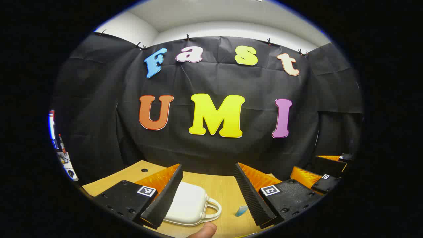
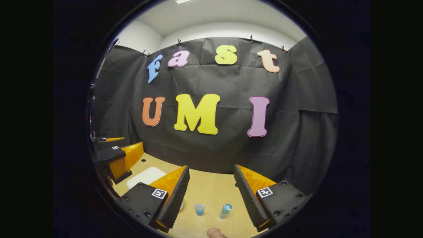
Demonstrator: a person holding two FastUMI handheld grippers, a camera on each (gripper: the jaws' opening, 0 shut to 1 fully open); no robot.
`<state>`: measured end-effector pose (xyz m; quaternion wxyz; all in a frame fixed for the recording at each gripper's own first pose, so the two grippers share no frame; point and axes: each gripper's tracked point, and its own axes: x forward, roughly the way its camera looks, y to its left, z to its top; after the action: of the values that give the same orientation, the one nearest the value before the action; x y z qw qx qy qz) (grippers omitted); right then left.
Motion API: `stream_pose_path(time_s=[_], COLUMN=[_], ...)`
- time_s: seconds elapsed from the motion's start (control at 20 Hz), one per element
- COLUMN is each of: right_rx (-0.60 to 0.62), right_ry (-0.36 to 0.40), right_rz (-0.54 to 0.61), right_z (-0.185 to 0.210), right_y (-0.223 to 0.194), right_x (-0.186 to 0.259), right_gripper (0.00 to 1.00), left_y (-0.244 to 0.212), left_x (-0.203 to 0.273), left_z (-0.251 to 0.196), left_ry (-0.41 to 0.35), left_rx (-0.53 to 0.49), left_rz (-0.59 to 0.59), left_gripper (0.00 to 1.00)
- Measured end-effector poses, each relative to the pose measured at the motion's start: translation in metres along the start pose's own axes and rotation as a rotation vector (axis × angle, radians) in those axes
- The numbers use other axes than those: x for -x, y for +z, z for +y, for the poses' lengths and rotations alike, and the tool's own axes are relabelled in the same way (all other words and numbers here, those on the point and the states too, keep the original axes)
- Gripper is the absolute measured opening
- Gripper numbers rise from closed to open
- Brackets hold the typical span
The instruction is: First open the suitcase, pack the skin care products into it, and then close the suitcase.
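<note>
Left tool (image 1: pixel 208 195): hanging above the surface with its jaws standing wide apart and gripping nothing; the white suitcase (image 1: pixel 186 205) is lying just under and ahead of it, partly behind its near finger.
Right tool (image 2: pixel 211 198): also hovering with its jaws spread and nothing between them; in the left gripper view it is showing off to the right (image 1: pixel 325 175).
Suitcase: looking closed to me, lying flat with its looped handle (image 1: pixel 213 210) pointing toward the skin care items.
Skin care products: a small blue cup (image 2: pixel 199 209) and a blue-capped bottle (image 2: pixel 226 211) are standing upright on the surface, near each other but apart, right between the right tool's fingers in its view.
Risk, the lid: smooth rounded shell, so I'm guessing a finger could be slipping off the edge while prying, and the light case may be sliding instead of opening unless the other tool is steadying it.
Risk, the small items: bottle is narrow and upright, so a careless sweep may be tipping it or knocking the cup; a rolling bottle could be heading off the edge.
Surface: pale wood, smooth, with a small dark hole (image 1: pixel 144 170) near the back corner.
Room: black cloth is draping the booth walls, clipped up under a white ceiling; some clutter is showing at the far left edge, too small to tell.
</note>
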<state>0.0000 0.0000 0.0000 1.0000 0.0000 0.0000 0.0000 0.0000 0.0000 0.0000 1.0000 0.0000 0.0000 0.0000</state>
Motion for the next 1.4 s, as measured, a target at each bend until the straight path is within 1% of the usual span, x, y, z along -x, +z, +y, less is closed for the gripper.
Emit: stream_pose_path(time_s=[0.35, 0.5, 0.85, 0.95, 1.05, 1.1, 1.15, 1.25, 1.4], right_rx=[0.026, 0.035, 0.012, 0.015, 0.029, 0.038, 0.048, 0.069, 0.093], right_ry=[-0.002, -0.006, -0.010, -0.014, -0.034, -0.049, -0.069, -0.107, -0.169], right_rz=[-0.024, -0.024, -0.015, -0.014, -0.017, -0.022, -0.027, -0.037, -0.022], right_z=[-0.010, -0.014, -0.018, -0.022, -0.031, -0.042, -0.054, -0.076, -0.112], right_y=[0.007, 0.004, 0.003, 0.003, 0.004, 0.007, 0.009, 0.008, -0.003], right_x=[0.005, 0.004, 0.000, -0.001, -0.004, -0.006, -0.008, -0.008, -0.003], right_gripper=[0.80, 0.79, 0.79, 0.80, 0.80, 0.82, 0.80, 0.80, 0.80], left_y=[-0.013, -0.014, -0.018, -0.024, -0.036, -0.046, -0.058, -0.088, -0.149], left_x=[0.000, -0.001, -0.004, -0.008, -0.013, -0.018, -0.023, -0.033, -0.041], left_z=[-0.014, -0.019, -0.029, -0.028, -0.027, -0.026, -0.024, -0.018, -0.011], left_ry=[-0.018, -0.023, -0.045, -0.045, -0.048, -0.050, -0.056, -0.054, -0.053], left_rx=[0.007, -0.009, -0.035, -0.053, -0.094, -0.126, -0.162, -0.239, -0.375], left_rz=[0.013, 0.016, 0.019, 0.019, 0.017, 0.019, 0.024, 0.046, 0.127], left_gripper=[0.99, 0.99, 0.99, 0.99, 0.99, 0.99, 0.99, 0.99, 1.00])
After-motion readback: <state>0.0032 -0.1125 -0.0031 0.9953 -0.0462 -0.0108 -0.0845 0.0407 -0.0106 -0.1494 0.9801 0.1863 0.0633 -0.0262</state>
